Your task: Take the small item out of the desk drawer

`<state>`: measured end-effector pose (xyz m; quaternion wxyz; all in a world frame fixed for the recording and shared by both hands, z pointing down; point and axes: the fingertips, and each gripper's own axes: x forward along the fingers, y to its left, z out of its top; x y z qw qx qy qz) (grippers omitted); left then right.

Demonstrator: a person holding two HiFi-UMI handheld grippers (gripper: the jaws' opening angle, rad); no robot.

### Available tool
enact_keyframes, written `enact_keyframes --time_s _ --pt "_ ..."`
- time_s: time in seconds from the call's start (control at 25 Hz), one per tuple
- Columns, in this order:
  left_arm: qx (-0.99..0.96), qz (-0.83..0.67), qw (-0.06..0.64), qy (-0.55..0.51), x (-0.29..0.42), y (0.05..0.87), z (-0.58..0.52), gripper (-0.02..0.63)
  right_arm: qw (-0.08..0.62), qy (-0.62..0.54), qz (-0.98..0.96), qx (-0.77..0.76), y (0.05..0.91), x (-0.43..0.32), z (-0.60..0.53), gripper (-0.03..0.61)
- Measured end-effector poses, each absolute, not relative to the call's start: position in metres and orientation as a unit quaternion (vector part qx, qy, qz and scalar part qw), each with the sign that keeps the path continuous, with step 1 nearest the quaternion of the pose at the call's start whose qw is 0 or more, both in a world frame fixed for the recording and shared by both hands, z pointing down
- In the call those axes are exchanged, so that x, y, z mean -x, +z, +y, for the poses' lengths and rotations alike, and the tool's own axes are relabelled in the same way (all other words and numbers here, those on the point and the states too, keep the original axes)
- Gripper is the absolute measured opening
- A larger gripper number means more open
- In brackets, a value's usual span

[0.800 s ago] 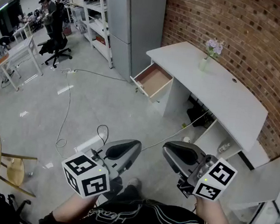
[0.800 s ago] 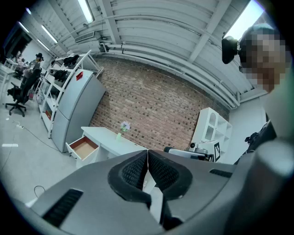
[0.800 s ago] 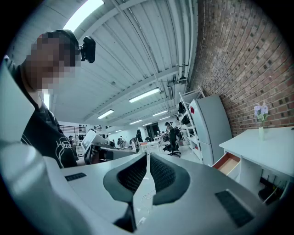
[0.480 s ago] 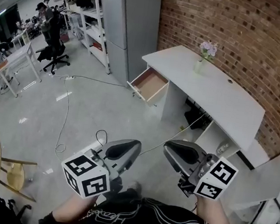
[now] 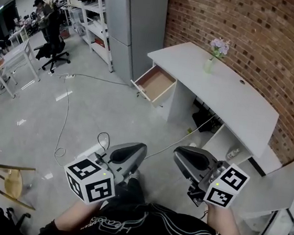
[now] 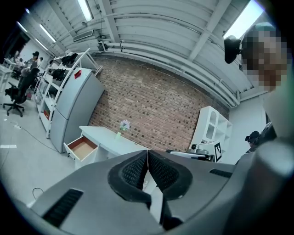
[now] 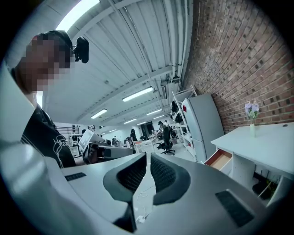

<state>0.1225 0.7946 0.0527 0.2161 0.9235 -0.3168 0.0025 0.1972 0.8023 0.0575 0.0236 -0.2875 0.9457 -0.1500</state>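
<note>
Left tool (image 5: 134,153) and right tool (image 5: 183,158) are closed, empty. The open white wood-lined drawer (image 5: 153,82) sits at twelve o'clock, well apart; the black floor cable (image 5: 65,105) could trip the approach.

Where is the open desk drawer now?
Head view, upper centre: the open white drawer with a brown bottom juts from the left end of the white desk, near the tall grey cabinet.

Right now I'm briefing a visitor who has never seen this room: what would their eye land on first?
The red brick wall at the upper right stands out first, with the white desk against it and its drawer pulled open at the left end. Close in at the bottom, the left hand-held gripper and right hand-held gripper, both shut and empty, carry black-and-white marker cubes.
</note>
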Motion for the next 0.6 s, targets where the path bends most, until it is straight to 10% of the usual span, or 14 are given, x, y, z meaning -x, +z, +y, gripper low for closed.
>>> enact_keyframes --time_s 0.6 --pt "-0.910 -0.318 0.265 0.025 -0.059 0.108 0.577 0.021 0.016 -0.206 0.935 0.288 0.107 -0.133 0.580 0.057"
